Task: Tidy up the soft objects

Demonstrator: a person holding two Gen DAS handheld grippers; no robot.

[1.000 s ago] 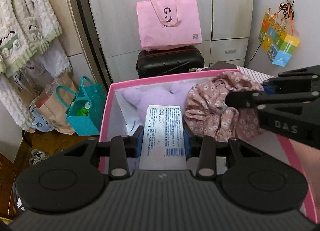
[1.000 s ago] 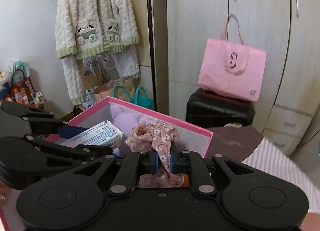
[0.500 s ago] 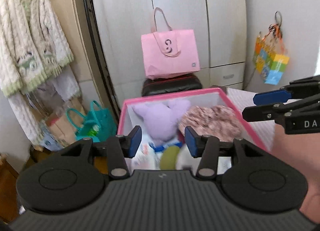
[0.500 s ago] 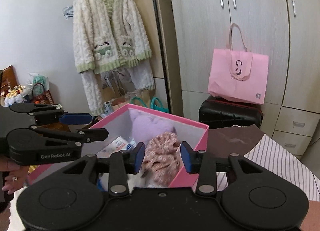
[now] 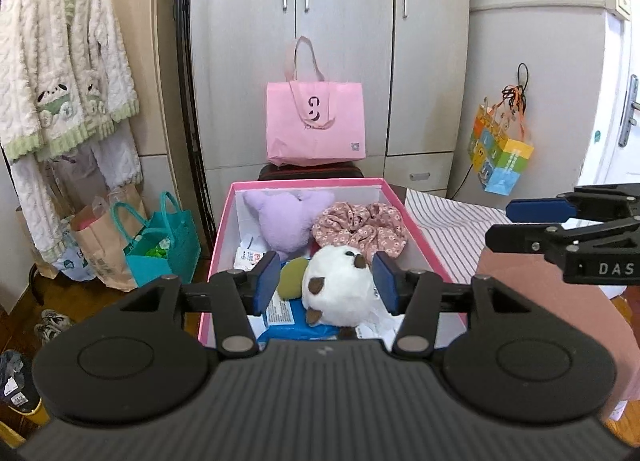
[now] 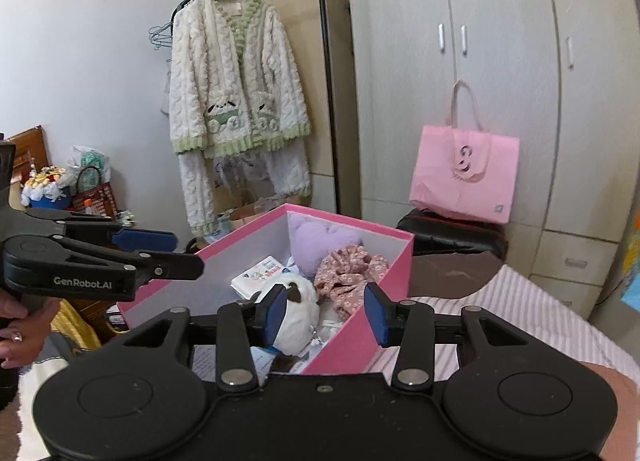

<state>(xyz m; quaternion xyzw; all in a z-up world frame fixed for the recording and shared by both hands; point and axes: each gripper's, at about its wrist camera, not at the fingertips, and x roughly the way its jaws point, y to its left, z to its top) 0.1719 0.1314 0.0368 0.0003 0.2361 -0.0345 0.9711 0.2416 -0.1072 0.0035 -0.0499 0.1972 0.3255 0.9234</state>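
Soft things: the round white plush toy with brown ears lies in the near half of the pink cardboard box with white inside. Behind it lie the pink flowered fabric scrunchie and the lilac plush toy, against the far wall of the box.
Also in the box: a blue tissue packet and a white printed packet lie under and beside the white plush.
Left gripper: jaws have just been opening and now stand apart. Nothing is pressed between the pads. The white plush shows in the gap, lower centre of the frame, but it lies down in the box.
Right gripper: jaws have also just been opening and are released, holding nothing. The scrunchie shows just above the gap, the white plush behind the left pad.
Key relation: everything soft in view lies ahead of and below both grippers. The box's long axis runs away from the left camera, up the frame.
Nearer hand: I cannot tell.
Judgement: the soft things in view seem already stored, so the next move probably goes to something outside these frames.
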